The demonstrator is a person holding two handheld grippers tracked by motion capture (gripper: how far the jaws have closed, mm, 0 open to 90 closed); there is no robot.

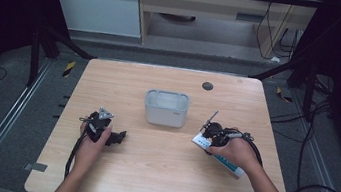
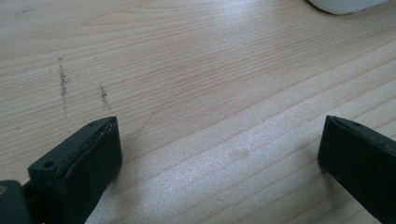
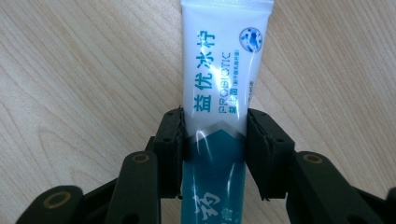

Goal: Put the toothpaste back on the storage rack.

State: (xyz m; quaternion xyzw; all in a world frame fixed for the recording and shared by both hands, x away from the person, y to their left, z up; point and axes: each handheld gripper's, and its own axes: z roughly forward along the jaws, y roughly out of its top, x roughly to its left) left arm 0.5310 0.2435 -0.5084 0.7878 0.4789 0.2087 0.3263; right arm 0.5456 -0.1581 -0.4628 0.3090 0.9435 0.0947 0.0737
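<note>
The right tool is clenched on a white and teal toothpaste tube, its two black jaws pressing the tube's sides where the white print meets the teal band. In the high view the tube lies flat on the wooden bench, to the right of and nearer the person than the grey tub that stands at the middle of the bench; the tube runs slantwise under the right hand. The left tool rests low over bare wood left of the tub and nearer the person, well apart from it, jaws spread wide with nothing between them, held by the left hand
</note>
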